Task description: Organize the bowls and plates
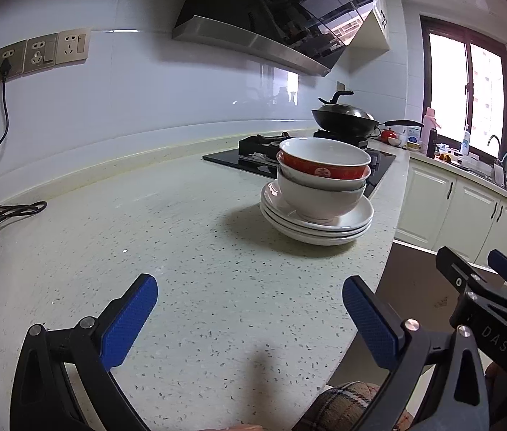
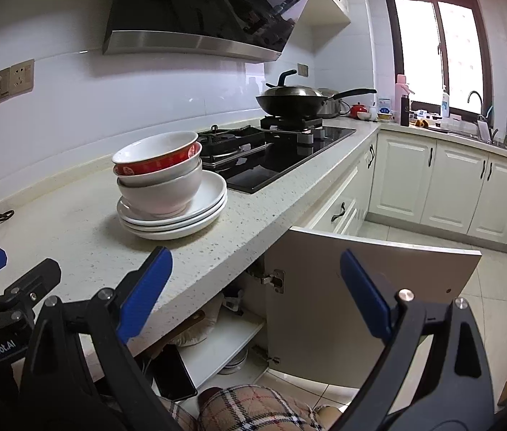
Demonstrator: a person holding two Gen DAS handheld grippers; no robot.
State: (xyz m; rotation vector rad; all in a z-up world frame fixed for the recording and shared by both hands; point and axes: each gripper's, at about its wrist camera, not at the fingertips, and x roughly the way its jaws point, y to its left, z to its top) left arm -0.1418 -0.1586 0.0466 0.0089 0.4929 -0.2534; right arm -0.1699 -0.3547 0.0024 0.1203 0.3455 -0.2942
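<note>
1. Plates (image 2: 203,194) and bowls (image 2: 160,186) looked like glossy glazed ceramic, one bowl with a red band.
2. Table (image 1: 167,230) was speckled stone, fairly matt.
3. Range hood (image 2: 189,45) had brushed metal trim under shiny black glass.
4. Gripper pads (image 1: 128,327) were textured blue plastic.

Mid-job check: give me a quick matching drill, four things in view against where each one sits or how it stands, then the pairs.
Things:
1. red bowl
2. plates
3. wok
4. cabinet door

Place or state:
A. on the gas stove
B. swung open below the countertop
C. bottom of the stack, on the countertop
D. nested among white bowls

Pairs: 1-D, 2-C, 3-A, 4-B
</note>
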